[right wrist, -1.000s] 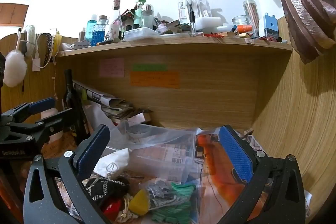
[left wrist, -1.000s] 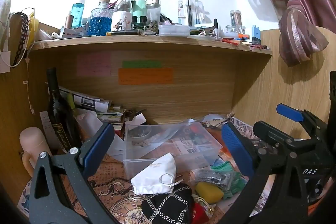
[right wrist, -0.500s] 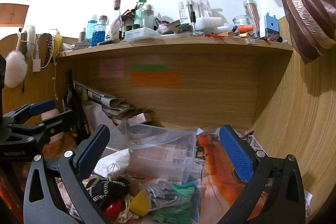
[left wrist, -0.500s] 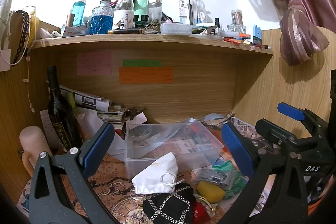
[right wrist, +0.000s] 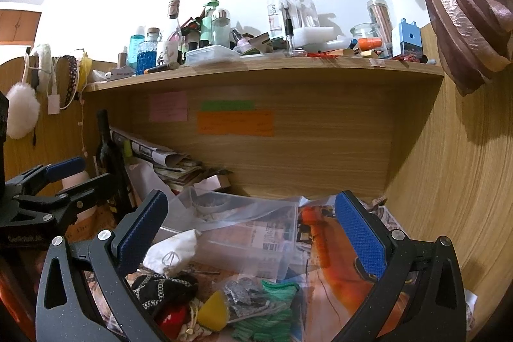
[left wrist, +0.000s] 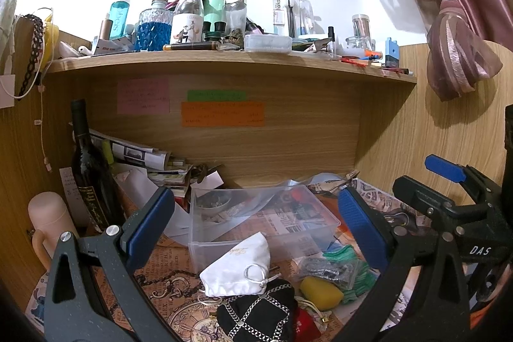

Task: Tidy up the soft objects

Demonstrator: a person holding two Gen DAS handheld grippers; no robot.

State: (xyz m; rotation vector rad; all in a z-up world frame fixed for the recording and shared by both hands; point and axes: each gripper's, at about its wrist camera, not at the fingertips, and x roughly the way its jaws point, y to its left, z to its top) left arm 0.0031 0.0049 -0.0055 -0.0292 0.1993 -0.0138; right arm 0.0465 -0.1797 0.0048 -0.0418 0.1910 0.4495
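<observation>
A clear plastic box (left wrist: 256, 221) stands on the desk under the shelf; it also shows in the right wrist view (right wrist: 250, 233). In front of it lie a white drawstring pouch (left wrist: 239, 266), a black chain-patterned pouch (left wrist: 259, 311), a red pouch (left wrist: 304, 326), a yellow soft piece (left wrist: 320, 289) and green cloth under a clear bag (left wrist: 346, 268). My left gripper (left wrist: 256, 226) is open and empty above the pouches. My right gripper (right wrist: 250, 226) is open and empty above the same pile (right wrist: 224, 303).
A dark wine bottle (left wrist: 89, 172) and a pink flask (left wrist: 51, 220) stand at the left. Rolled papers (left wrist: 138, 153) lean at the back. The upper shelf (left wrist: 224, 60) is crowded with bottles. A curtain (left wrist: 455, 60) hangs at the right.
Both views have shifted only slightly. The objects have not moved and both grippers stay open.
</observation>
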